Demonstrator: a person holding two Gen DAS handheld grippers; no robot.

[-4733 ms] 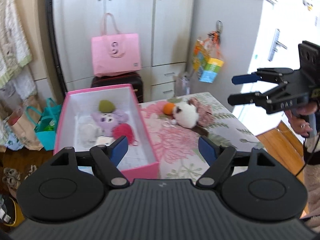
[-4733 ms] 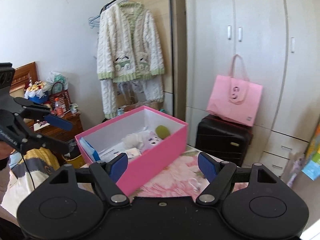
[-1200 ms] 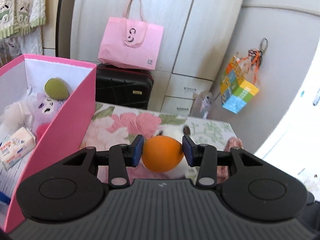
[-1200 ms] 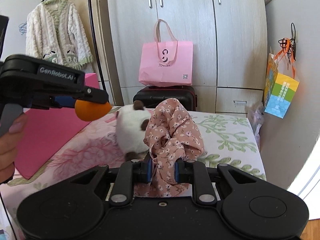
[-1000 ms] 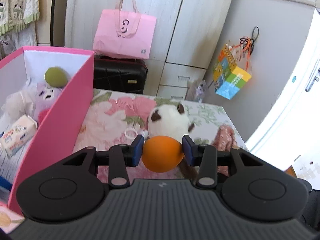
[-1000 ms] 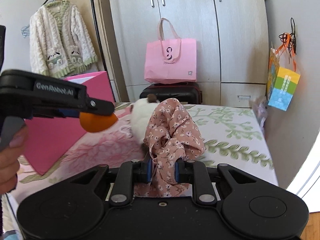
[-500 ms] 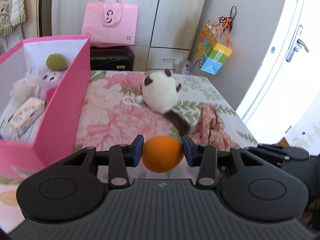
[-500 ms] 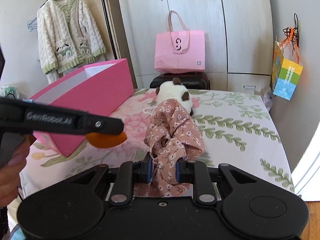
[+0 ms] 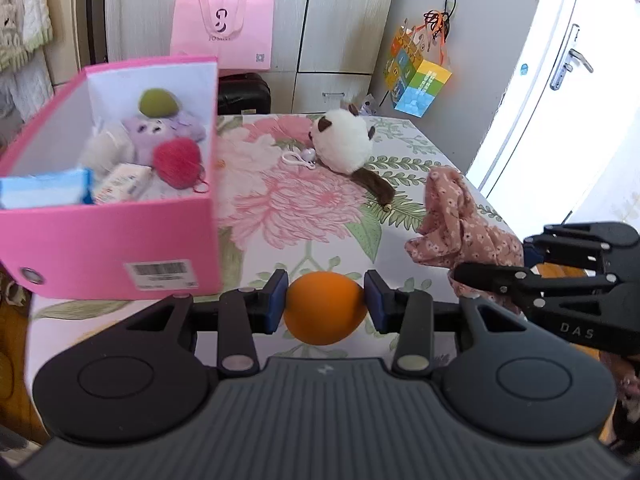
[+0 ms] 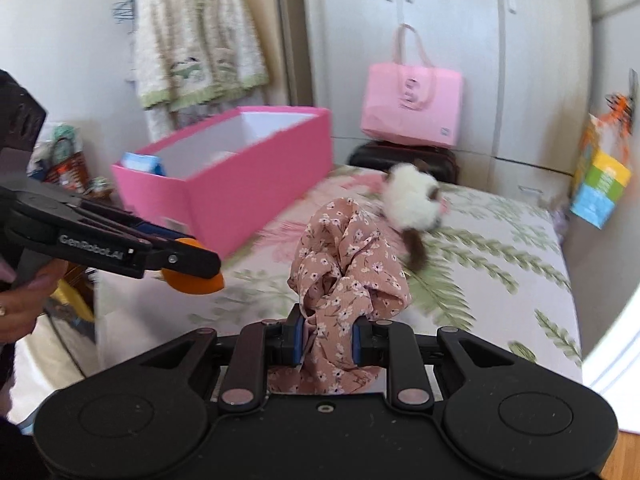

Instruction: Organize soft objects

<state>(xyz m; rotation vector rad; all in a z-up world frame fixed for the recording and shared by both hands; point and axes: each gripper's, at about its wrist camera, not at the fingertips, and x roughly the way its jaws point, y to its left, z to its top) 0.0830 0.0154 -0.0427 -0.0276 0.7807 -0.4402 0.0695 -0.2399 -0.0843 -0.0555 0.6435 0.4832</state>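
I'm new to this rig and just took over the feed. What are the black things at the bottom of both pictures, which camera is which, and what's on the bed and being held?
No robot arm here: a person carries two handheld clamps, each with its own camera looking along its fingers. In the left view, the left gripper is shut on an orange ball. In the right view, the right gripper is shut on a floral cloth. On the flowered bedspread lie a white plush toy and an open pink box with soft toys already inside.
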